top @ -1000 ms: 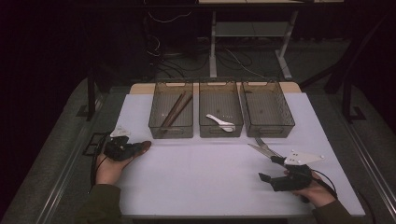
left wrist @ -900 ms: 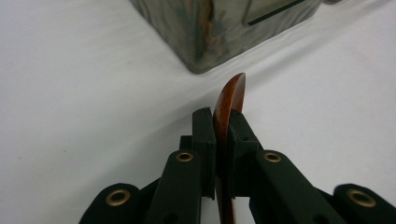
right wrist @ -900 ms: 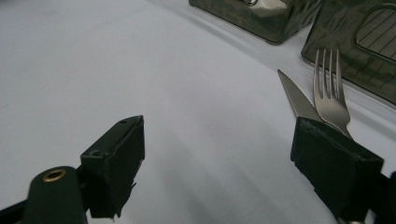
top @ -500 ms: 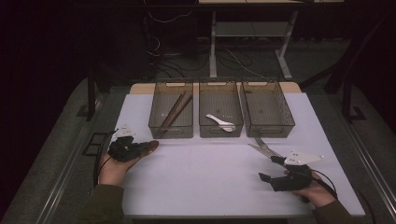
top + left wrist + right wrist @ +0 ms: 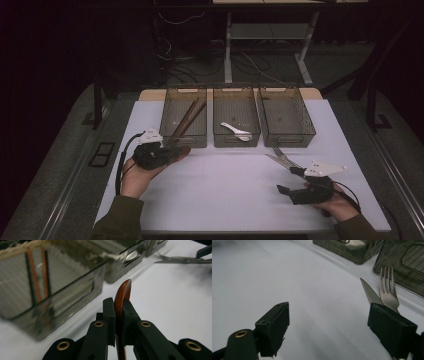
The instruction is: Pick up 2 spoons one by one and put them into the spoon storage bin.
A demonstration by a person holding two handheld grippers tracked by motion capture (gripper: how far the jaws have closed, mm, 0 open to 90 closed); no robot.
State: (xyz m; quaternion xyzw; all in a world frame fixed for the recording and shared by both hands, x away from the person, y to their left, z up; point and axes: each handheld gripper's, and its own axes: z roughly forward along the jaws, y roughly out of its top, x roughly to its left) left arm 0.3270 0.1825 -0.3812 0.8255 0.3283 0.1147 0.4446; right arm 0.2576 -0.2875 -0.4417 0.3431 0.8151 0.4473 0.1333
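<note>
My left gripper [image 5: 172,151], pinching the wooden spoon [image 5: 121,293], has moved up-frame to the left bin [image 5: 183,139], lower left of centre: deposit appears imminent. My right gripper [image 5: 292,180] rests spread beside knife [image 5: 276,161] and fork [image 5: 387,286].

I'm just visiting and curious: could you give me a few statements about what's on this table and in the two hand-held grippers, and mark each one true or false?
1. The left gripper is shut on a brown wooden spoon. True.
2. The right gripper is clamped on the fork. False: its jaws stand wide open, and the fork lies on the table beside the knife.
3. Three mesh bins stand in a row at the far side of the white table. True.
4. The middle bin holds chopsticks. False: it holds a white spoon; the chopsticks are in the left bin.
5. The right bin looks empty. True.
</note>
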